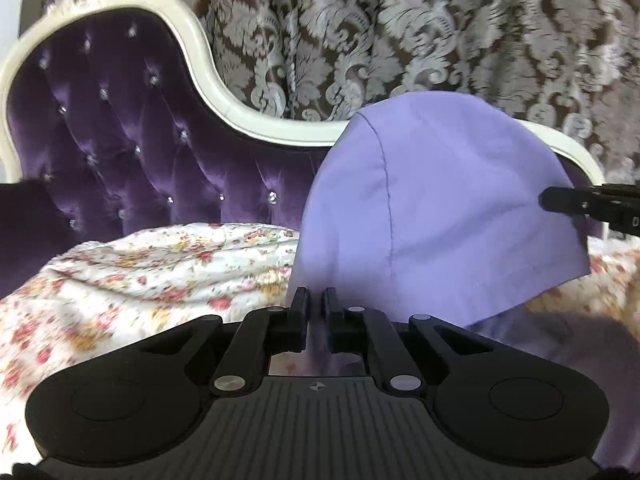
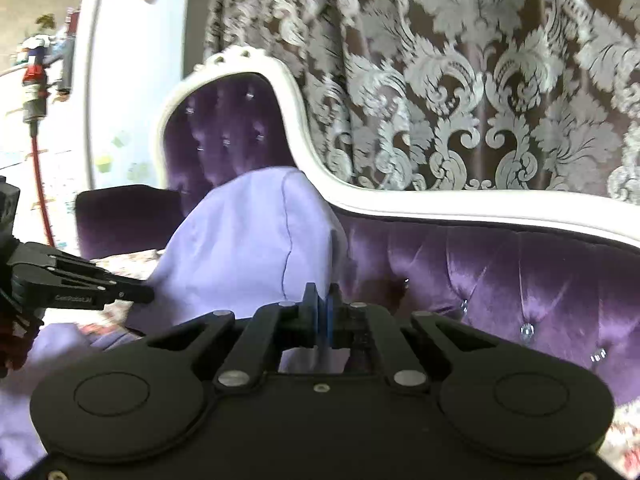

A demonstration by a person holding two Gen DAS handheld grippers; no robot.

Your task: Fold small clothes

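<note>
While both grippers pinch it, the plain lilac cotton garment (image 1: 432, 208) hangs lifted over the sofa seat, billowing up w/ a stitched seam running down its front. Left gripper (image 1: 316, 312): jaws narrow, clamped on the cloth's lower edge. Right gripper (image 2: 322, 312): jaws nearly together, lilac cloth caught between the blue pads. Each gripper shows at the edge of the other's view, tips against the fabric. Under the garment lies a white floral-print sheet (image 1: 160, 268) w/ red & yellow flowers. Behind: tufted purple velvet sofa back (image 1: 120, 152) w/ curved white carved frame (image 1: 208, 68), partly hidden by the raised cloth. Further back, brown damask curtain w/ silver leaf pattern (image 2: 480, 80).
</note>
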